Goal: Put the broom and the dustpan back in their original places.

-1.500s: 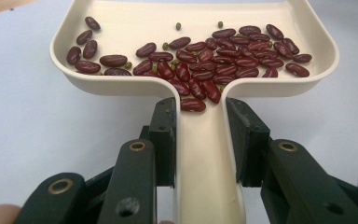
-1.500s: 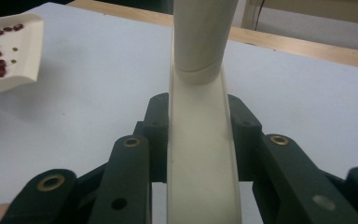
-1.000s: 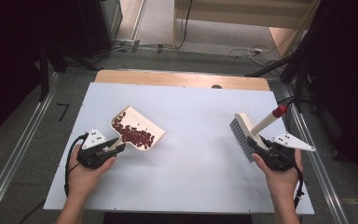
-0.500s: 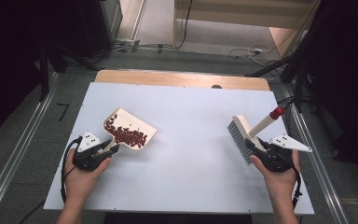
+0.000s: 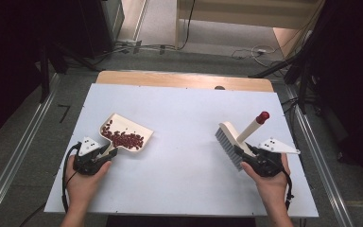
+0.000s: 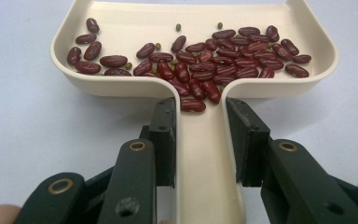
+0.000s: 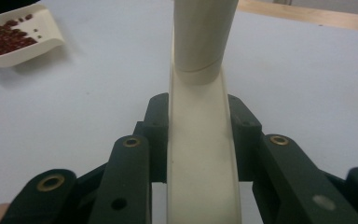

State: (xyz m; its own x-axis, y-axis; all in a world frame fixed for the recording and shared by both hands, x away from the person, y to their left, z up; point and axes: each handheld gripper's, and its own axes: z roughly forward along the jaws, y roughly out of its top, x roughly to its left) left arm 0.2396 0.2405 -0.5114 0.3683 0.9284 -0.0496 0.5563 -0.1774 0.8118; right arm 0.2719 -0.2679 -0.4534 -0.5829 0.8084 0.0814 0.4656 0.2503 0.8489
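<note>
L gripper clamped on the dustpan handle, pan sitting low at the table's left w/ red beans piled in it, some down by the handle neck. R gripper clamped on the brush, bristles facing left, red-tipped handle angled up, well apart from the pan.

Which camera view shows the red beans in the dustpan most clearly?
The left gripper view: the red beans lie close, each distinct inside the dustpan. The high view shows them as a small dark cluster; the right gripper view shows them far off.
</note>
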